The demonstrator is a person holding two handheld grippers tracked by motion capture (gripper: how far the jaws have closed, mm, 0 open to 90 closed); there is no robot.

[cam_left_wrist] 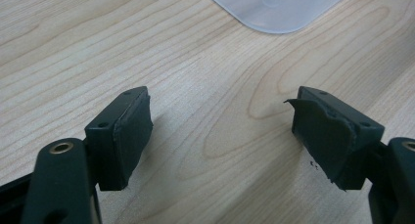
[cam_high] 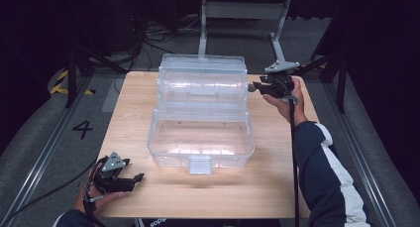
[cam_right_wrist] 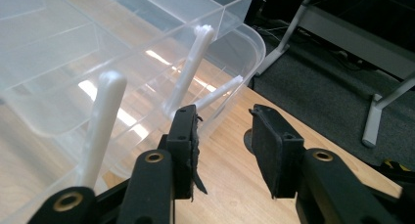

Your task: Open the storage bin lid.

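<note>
A clear plastic tiered box [cam_high: 200, 113] stands open in the middle of the wooden table [cam_high: 277, 187], its upper trays swung back on white hinge arms [cam_right_wrist: 188, 70]. My right gripper [cam_high: 257, 86] hovers at the box's right side by the upper tray, open, with nothing between its pads [cam_right_wrist: 222, 138]. My left gripper [cam_high: 136, 179] rests low near the table's front left corner, open and empty [cam_left_wrist: 220, 131], pointing toward the box's front corner [cam_left_wrist: 276, 9].
A white latch [cam_high: 200, 164] sticks out at the box's front edge. Metal table legs [cam_high: 277, 43] and cables lie on the dark floor behind. Bare wood stretches in front of and to the right of the box.
</note>
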